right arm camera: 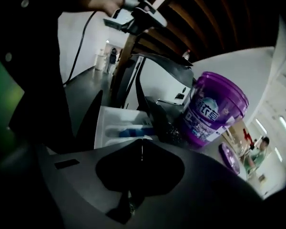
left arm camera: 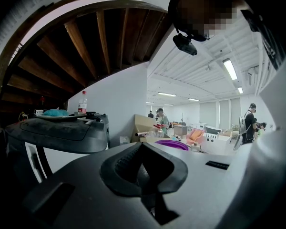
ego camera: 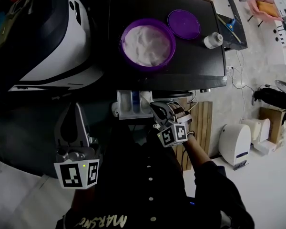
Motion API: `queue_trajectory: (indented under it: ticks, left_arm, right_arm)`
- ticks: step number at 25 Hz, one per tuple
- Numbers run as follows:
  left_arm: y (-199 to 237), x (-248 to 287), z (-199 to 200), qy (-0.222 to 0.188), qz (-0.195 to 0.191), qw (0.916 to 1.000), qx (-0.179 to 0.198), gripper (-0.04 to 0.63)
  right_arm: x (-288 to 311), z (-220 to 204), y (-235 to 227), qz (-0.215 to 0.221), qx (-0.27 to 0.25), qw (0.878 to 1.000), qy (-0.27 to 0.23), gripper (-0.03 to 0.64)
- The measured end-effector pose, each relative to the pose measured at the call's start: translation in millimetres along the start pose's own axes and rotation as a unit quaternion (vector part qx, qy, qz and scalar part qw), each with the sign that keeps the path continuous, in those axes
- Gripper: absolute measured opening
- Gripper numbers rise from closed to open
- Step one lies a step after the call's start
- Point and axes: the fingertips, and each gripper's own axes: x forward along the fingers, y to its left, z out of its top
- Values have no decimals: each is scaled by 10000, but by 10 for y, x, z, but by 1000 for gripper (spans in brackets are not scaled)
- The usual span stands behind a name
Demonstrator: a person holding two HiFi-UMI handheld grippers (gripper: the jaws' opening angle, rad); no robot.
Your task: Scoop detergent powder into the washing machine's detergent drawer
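A purple bucket (ego camera: 125, 31) full of white detergent powder (ego camera: 147, 44) stands on the black washing machine top (ego camera: 195, 66). Its purple lid (ego camera: 183, 24) lies to the right. The white detergent drawer (ego camera: 131, 104) is pulled out below the top's front edge. My right gripper (ego camera: 158, 109) hovers just right of the drawer, jaws shut, with nothing visible between them. In the right gripper view the shut right gripper (right arm camera: 142, 146) points toward the drawer (right arm camera: 119, 123) and the bucket (right arm camera: 214, 111). My left gripper (ego camera: 78, 109) hangs low at the left, away from the drawer, shut and empty (left arm camera: 142, 148).
A small white bottle (ego camera: 212, 40) stands on the machine top near the lid. A second white-and-black machine (ego camera: 52, 37) sits to the left. Wooden slats (ego camera: 202, 123), a white appliance (ego camera: 234, 144) and a cardboard box (ego camera: 271, 120) are on the floor at right.
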Motion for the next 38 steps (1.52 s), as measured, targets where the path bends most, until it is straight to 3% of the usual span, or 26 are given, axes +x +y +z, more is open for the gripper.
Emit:
queue_trajectory:
  ticks: [2,6,19,22,24,26,29,33,35,38]
  left_arm:
    - [1,-3,-14,18,1,10000,1,14]
    - [-17,4,-37,47,-6,10000,-2,14]
    - [-47,-8,-40,28,-4,10000,-41,14]
    - [-46,-15,-28,-4,7,10000,-52,14]
    - [-51,-19,-9,-38,11,10000,-64,14]
    - [-56,-21,26,-89,14,9999,-75,14]
    - [-54,-26,96,-182,28,9998,-77,14]
    - [-47,-43,210,-336,45,9994,-61,14]
    - [-58,-46,272,-429,34,9991,-52,14]
    - [-97,-56,366,-562,-3,9984,-26,14]
  right_arm:
    - [15,-20,71,-42,-708,9975,69,31]
    - [31,-46,180,-174,-1947,9806,118,31]
    - [-21,-6,191,-329,-1961,9800,-55,31]
    - [-64,25,124,-364,-1277,9910,-160,31]
    - [-109,56,30,-385,-251,9984,-342,31]
    - [-159,76,-67,-321,859,9941,-577,31]
    - [-244,100,-140,-5,2021,9752,-898,31]
    - [-388,129,-232,276,3330,9338,-1277,31]
    - [-465,189,-341,267,3703,9159,-1528,31]
    - [-621,324,-495,217,3941,9003,-1836,31]
